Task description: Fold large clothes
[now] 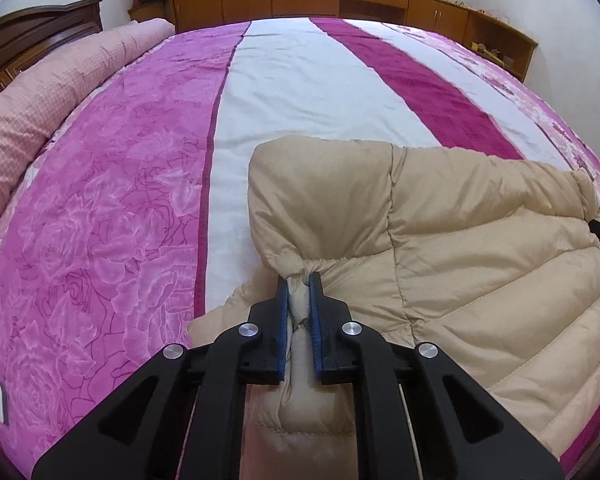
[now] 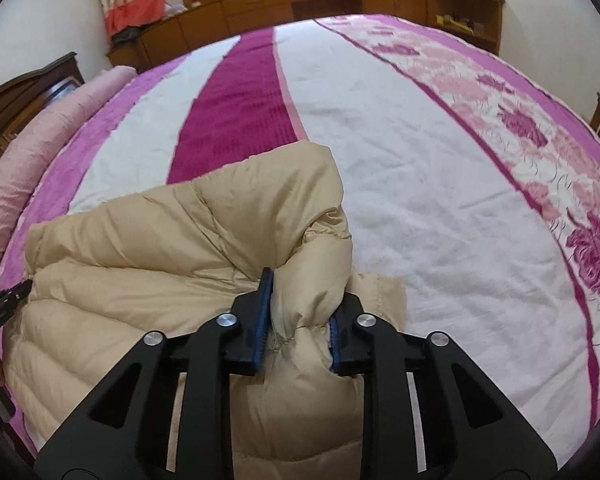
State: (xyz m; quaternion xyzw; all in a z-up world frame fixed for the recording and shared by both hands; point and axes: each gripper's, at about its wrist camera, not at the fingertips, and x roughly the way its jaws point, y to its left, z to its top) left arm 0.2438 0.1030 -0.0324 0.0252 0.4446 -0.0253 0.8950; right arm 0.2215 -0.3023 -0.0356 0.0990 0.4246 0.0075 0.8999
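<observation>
left gripper (image 1: 299, 280) clamping jacket (image 1: 460, 240) near-left edge | right gripper (image 2: 300, 300) clamping near-right edge | lifting together, likely folding far across bed (image 1: 300, 92)

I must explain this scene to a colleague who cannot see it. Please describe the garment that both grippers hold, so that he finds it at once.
Start from the large bed with the pink, magenta and white striped cover. On its near part lies a puffy beige quilted down jacket, pinched by the left gripper and the right gripper. It is the only beige, padded thing there; the rolled quilt at the headboard side is pink and checked.
</observation>
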